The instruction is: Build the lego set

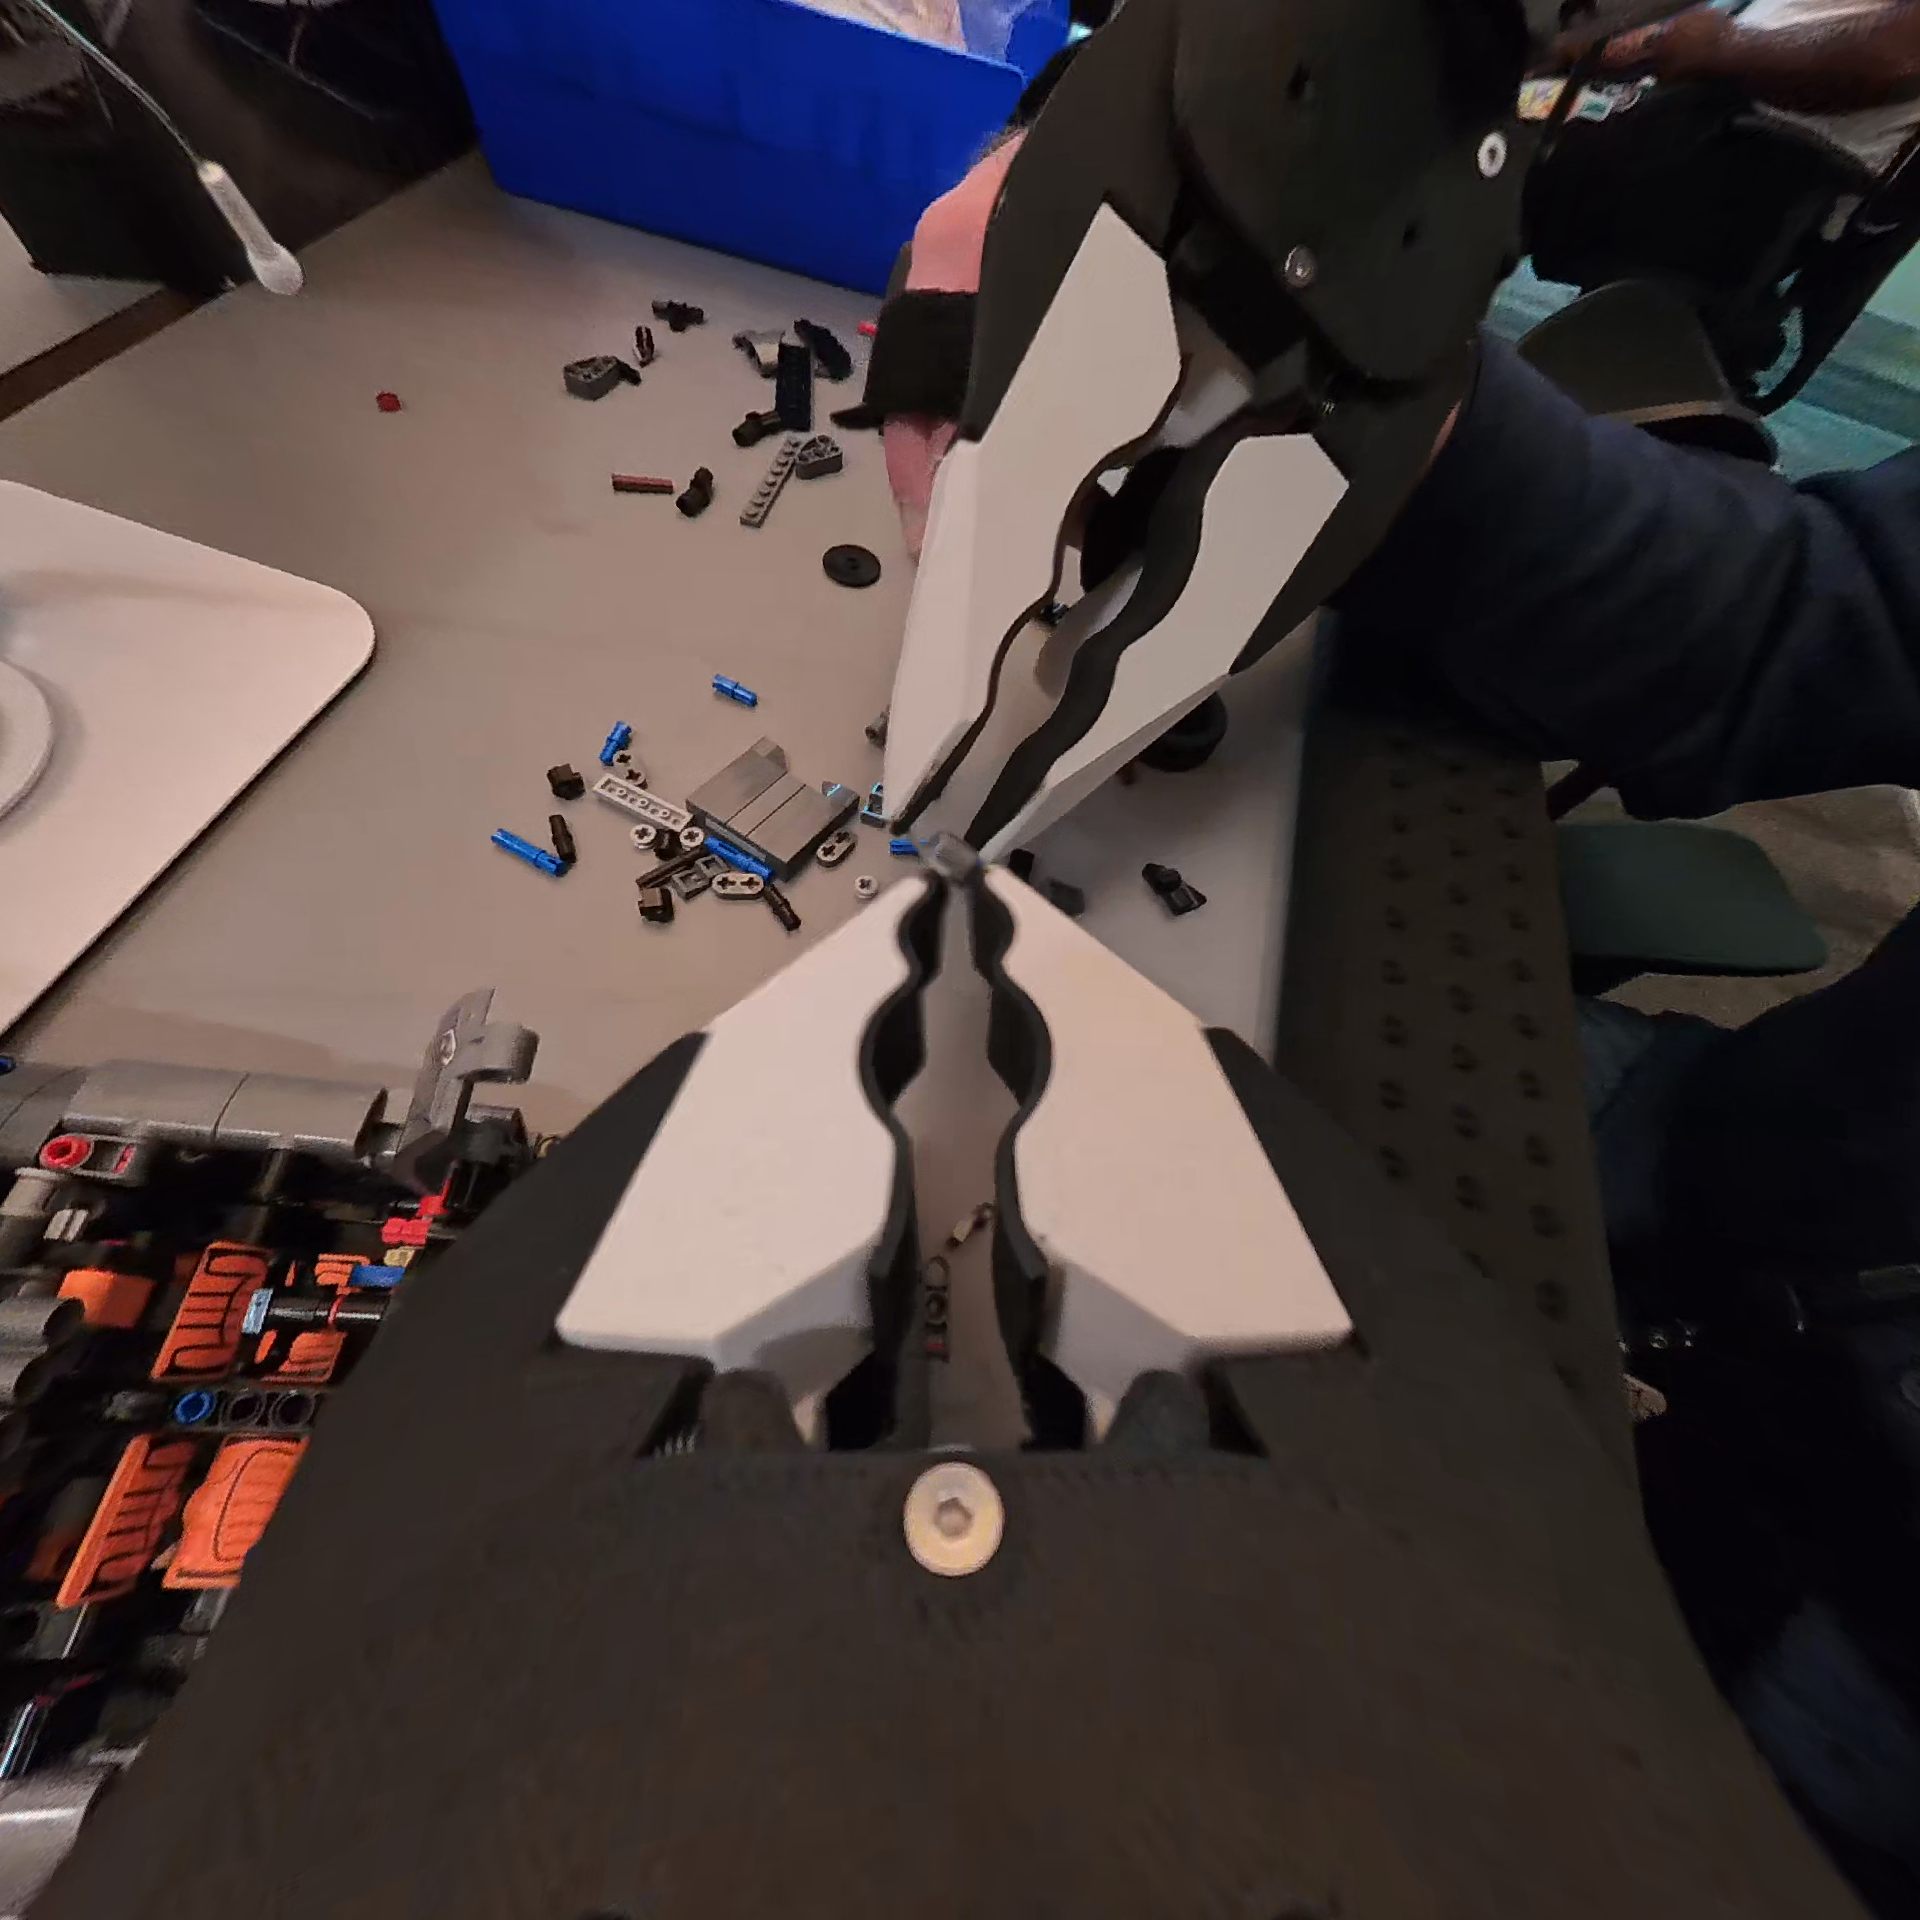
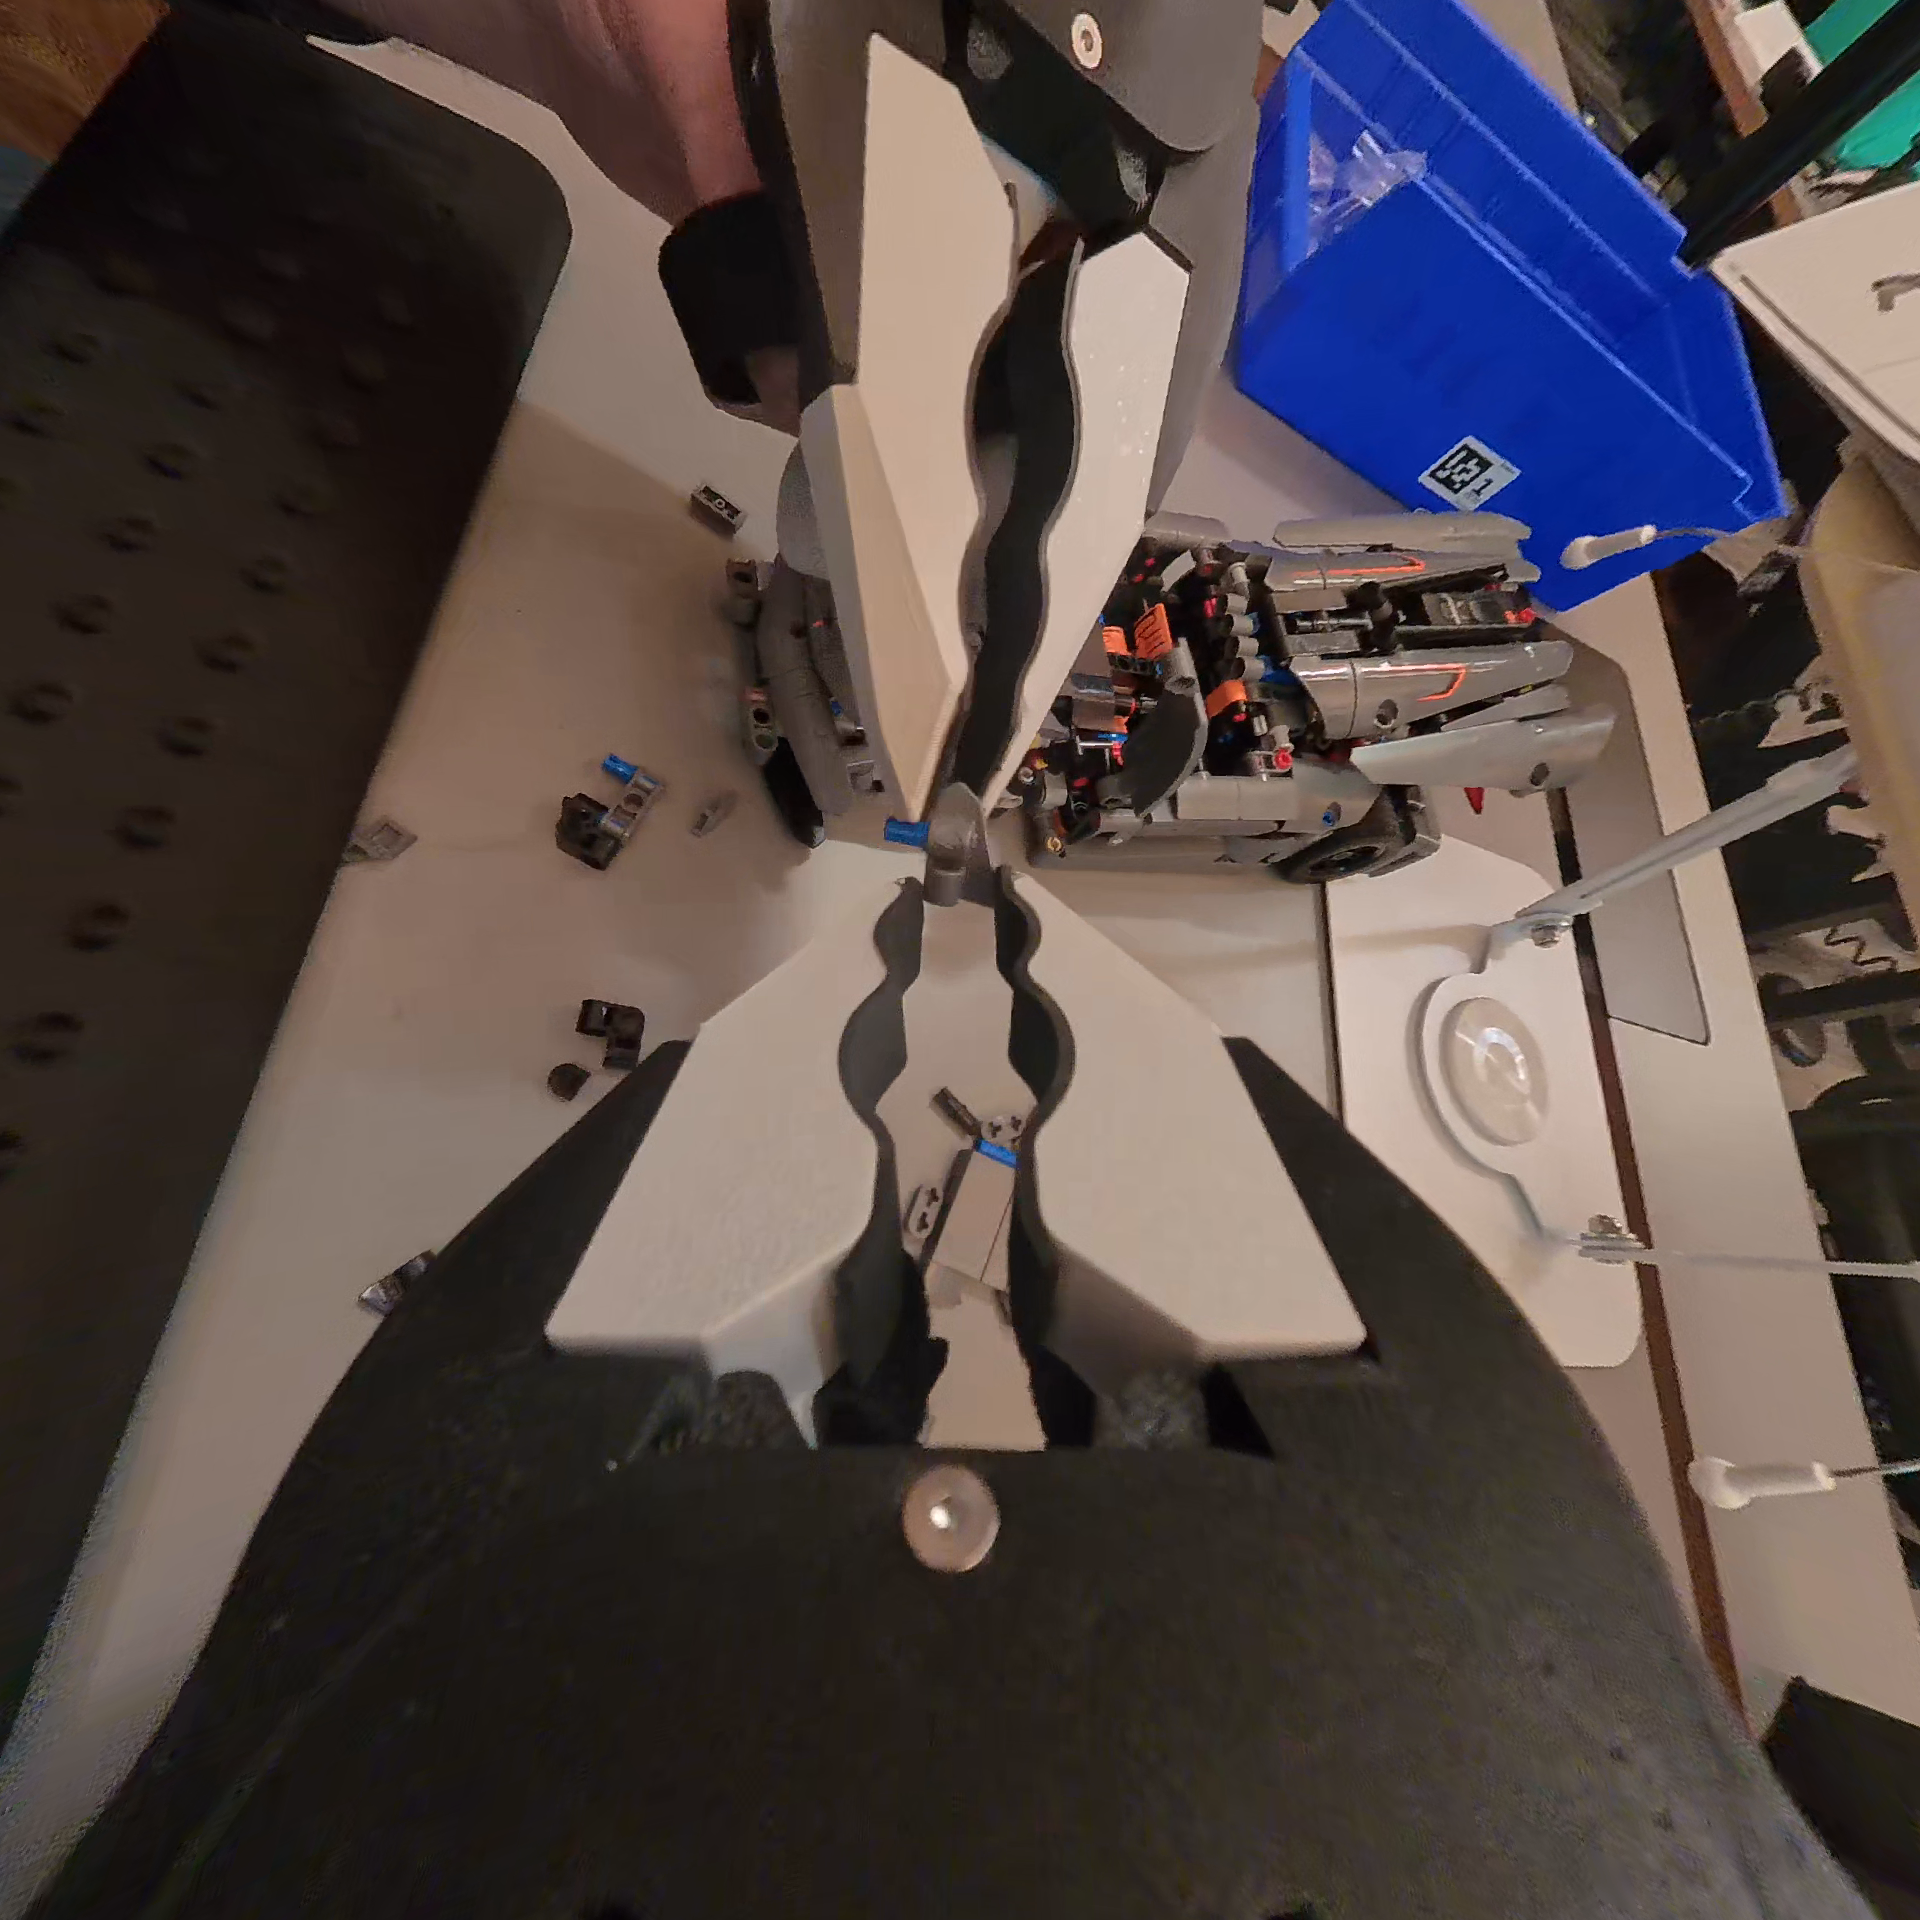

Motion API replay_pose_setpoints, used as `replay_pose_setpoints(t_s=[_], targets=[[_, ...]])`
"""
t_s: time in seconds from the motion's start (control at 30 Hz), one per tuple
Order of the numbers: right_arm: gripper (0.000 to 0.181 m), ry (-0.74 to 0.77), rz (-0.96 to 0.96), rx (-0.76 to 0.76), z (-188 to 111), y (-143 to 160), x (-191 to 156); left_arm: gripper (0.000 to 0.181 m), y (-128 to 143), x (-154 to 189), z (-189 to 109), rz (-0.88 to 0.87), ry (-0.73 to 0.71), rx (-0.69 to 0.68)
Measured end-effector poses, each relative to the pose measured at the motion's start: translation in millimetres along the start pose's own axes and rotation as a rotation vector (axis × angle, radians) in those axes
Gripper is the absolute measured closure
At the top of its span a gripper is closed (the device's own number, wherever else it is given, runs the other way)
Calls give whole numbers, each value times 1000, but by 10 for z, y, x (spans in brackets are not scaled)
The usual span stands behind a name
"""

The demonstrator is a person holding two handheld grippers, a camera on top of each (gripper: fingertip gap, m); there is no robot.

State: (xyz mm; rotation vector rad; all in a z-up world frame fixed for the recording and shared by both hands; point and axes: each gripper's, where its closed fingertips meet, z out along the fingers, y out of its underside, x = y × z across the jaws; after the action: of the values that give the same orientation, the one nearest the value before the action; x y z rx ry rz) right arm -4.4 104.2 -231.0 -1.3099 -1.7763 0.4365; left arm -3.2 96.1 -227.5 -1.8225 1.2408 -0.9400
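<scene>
Two grippers meet tip to tip above the desk (image 1: pixel 436 644), each with white wedge-shaped fingers lined with wavy black rubber on a matte black printed body. The left gripper (image 1: pixel 951 883) is closed on a small grey connector (image 2: pixel 956 847), a knobbly plastic piece with a round socket; the right gripper (image 2: pixel 961 894) is closed on the same piece from the opposite side. A short blue pin (image 2: pixel 906 830) juts sideways from the connector. Loose parts (image 1: pixel 717 831) lie scattered on the smooth pale desk: blue pins, black elbow pieces, flat grey holed plates and a ribbed dark grey slab. The half-built car (image 2: pixel 1320 707) sits on the desk beyond the grippers in the right wrist view, with glossy grey curved panels, orange accents and an exposed tangle of black beams. A hard blue bin (image 2: pixel 1486 312) stands behind it. A black perforated mat (image 2: pixel 208 520) runs along the desk edge, and a pale rounded plate (image 1: pixel 156 675) lies flat on the far side
</scene>
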Motion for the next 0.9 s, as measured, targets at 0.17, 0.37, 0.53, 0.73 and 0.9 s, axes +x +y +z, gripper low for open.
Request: replay_pose_setpoints(t_s=[0.17,0.37,0.53,0.73,0.9], targets=[[170,33,-28,10,-19,-31,31,181,-38,3,-22,-16,14,33],[170,65,-61,0,-24,-36,53,181,-45,-16,-32,-39,18,45],[170,84,-75,-4,-34,-45,67,172,-97,-26,-44,-73,30,80],[170,93,-90,-6,-30,-62,59,172,-115,-45,-52,-87,27,97],[170,108,-110,-17,-13,-63,57,176,-116,-46,-57,-81,23,98]])
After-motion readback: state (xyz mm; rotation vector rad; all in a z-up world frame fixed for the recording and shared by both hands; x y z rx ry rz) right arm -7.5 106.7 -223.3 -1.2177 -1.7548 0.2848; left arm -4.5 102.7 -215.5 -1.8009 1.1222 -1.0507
